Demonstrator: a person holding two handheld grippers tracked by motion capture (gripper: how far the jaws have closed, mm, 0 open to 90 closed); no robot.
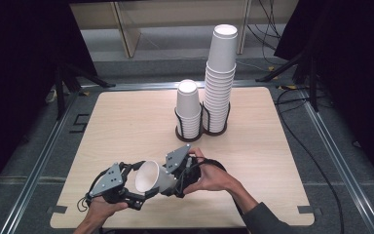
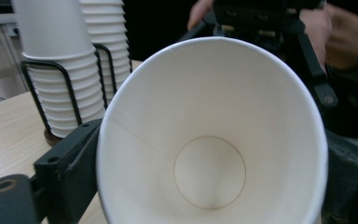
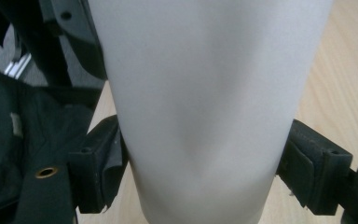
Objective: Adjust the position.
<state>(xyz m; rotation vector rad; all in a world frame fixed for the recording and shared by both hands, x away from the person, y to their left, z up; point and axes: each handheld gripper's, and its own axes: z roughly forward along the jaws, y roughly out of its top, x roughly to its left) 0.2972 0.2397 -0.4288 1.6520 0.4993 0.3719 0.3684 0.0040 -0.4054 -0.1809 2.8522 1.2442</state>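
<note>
A white paper cup lies on its side above the near part of the wooden table, its mouth turned to the left. My right gripper is shut on the cup's body; in the right gripper view both pads press the wall of the cup, which is slightly dented. My left gripper faces the cup's mouth. In the left gripper view its jaws stand close on either side of the cup, whose rim stays round and unsquashed. A hand holds each gripper.
Two stacks of white paper cups stand in black wire holders at the table's middle back: a short stack and a tall stack to its right. Dark stands and cables lie on the floor around the table.
</note>
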